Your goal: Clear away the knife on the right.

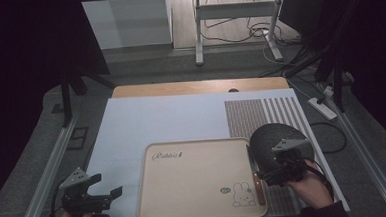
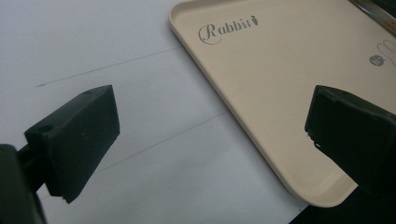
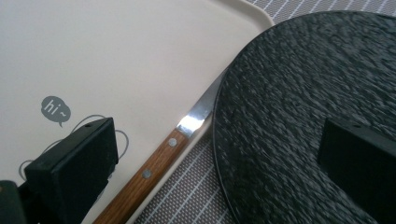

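The right gripper, jaws gaping, is hovering over the knife lying along the tray's right rim; the left gripper is idling open-jawed near the table's front-left corner.

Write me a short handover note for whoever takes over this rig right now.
Left tongs: open, empty, over the white mat just left of the beige tray.
Right tongs: open, empty, straddling the wooden-handled knife on the tray's right rim, beside the black round plate.
Done: nothing gripped yet.
Left: probably close on the knife handle and lift it.
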`<control>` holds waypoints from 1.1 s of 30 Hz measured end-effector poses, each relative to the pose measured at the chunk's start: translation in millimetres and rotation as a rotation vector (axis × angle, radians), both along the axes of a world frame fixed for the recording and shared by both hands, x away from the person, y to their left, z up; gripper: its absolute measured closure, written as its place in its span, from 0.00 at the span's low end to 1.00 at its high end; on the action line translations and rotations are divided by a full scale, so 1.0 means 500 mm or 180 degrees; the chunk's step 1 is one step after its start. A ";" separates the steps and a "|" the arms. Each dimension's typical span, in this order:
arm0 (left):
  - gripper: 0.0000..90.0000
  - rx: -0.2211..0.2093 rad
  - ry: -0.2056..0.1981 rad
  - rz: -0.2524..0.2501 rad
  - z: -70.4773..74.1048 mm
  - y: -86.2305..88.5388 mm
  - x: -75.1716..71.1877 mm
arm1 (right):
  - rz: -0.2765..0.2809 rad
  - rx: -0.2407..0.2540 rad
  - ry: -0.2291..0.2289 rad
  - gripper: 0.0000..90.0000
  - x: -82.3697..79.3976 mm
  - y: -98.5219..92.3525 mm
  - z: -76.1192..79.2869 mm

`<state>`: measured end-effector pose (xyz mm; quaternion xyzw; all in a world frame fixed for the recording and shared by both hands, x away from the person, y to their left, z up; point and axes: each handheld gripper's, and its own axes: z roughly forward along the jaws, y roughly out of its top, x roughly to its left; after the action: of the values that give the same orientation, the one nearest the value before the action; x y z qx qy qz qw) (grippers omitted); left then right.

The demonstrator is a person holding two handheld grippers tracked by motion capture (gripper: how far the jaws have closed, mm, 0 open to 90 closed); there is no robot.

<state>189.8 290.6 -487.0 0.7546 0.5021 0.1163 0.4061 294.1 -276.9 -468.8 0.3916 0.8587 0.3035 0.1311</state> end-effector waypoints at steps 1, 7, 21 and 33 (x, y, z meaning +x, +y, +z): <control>0.03 0.0000 0.0000 0.0001 0.000 0.000 0.000 | -0.0013 0.0012 -0.0008 0.00 -0.002 -0.003 0.001; 0.03 -0.0006 -0.0001 0.0002 0.000 0.001 -0.001 | -0.0083 0.0065 -0.0055 0.00 -0.012 -0.018 0.005; 0.03 -0.0017 0.0006 0.0004 0.000 0.002 -0.001 | -0.0275 0.0222 -0.0104 0.00 -0.033 -0.056 0.007; 0.03 -0.0033 0.0007 0.0024 0.000 0.003 -0.001 | -0.0427 0.0279 -0.0083 0.00 -0.049 -0.092 0.000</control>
<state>189.4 291.9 -487.3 0.7508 0.5059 0.1144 0.4090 269.4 -322.7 -468.8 0.4497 0.8146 0.3364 0.1451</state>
